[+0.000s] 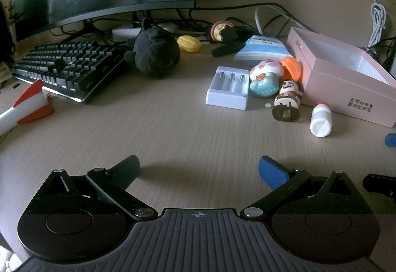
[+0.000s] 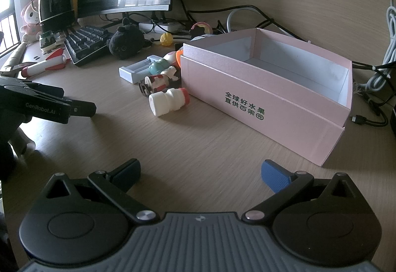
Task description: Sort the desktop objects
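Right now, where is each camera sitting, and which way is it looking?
Left wrist: sits on the left gripper, aimed down across the desk at the keyboard and black plush; its own open fingers show.
Right wrist: sits on the right gripper, facing the pink box; its open fingers and the left gripper show.
Both see the pink box, white bottle and plush.

both wrist views look down-forward over the desk (image 1: pixel 173 128), sharing the pink box (image 2: pixel 247 89).
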